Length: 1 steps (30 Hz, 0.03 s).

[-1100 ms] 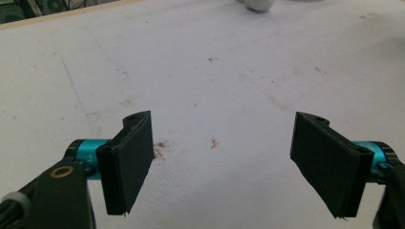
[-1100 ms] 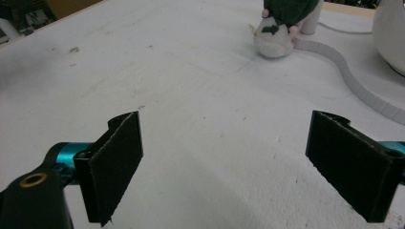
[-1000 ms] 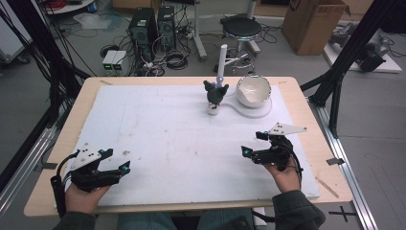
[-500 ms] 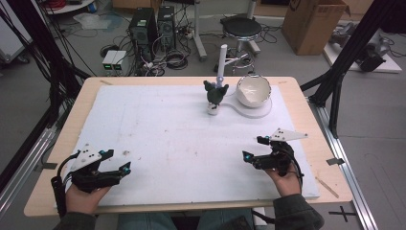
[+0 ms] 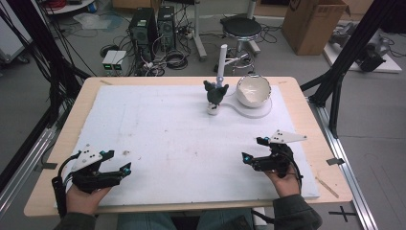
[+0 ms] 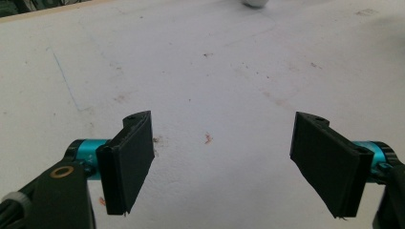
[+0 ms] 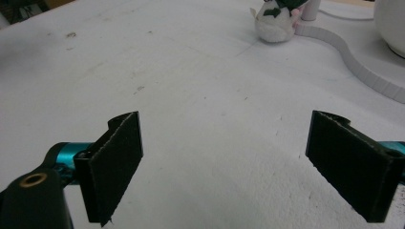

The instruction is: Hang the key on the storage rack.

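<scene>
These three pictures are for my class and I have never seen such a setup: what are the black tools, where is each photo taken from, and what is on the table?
A person sits at a table and holds a hand tool with two jaws in each hand. The high view looks down from above: the left gripper and the right gripper rest near the front edge of a white mat. Each of the other two pictures comes from a camera on one gripper, looking along its black jaws. Both pairs stand wide open and hold nothing. At the far side are a small dark and white plush toy, a white bowl on a white base, and an upright white post.
</scene>
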Tool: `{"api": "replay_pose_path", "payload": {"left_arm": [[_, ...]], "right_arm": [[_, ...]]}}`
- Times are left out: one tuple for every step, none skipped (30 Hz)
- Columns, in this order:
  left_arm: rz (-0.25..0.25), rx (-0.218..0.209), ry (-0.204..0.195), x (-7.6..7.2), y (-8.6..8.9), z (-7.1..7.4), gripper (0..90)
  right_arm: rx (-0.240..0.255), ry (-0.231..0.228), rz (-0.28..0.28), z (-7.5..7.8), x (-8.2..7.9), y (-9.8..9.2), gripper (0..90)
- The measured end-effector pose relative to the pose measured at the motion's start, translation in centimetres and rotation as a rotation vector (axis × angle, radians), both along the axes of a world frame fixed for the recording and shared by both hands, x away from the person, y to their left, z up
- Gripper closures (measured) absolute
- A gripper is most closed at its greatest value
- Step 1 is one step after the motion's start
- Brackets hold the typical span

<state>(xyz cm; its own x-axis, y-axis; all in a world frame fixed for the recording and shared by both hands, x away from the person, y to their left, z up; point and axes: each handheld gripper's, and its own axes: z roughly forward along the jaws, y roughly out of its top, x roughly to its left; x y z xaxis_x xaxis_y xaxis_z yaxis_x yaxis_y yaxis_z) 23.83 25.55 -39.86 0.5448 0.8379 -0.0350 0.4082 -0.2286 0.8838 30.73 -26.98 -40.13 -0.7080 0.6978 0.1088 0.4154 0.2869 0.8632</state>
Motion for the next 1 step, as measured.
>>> {"api": "replay_pose_path", "payload": {"left_arm": [[-0.001, -0.001, -0.001, 0.01, -0.02, -0.01, 23.2]], "right_arm": [[0.001, -0.002, 0.001, 0.0, -0.03, 0.03, 11.9]]}}
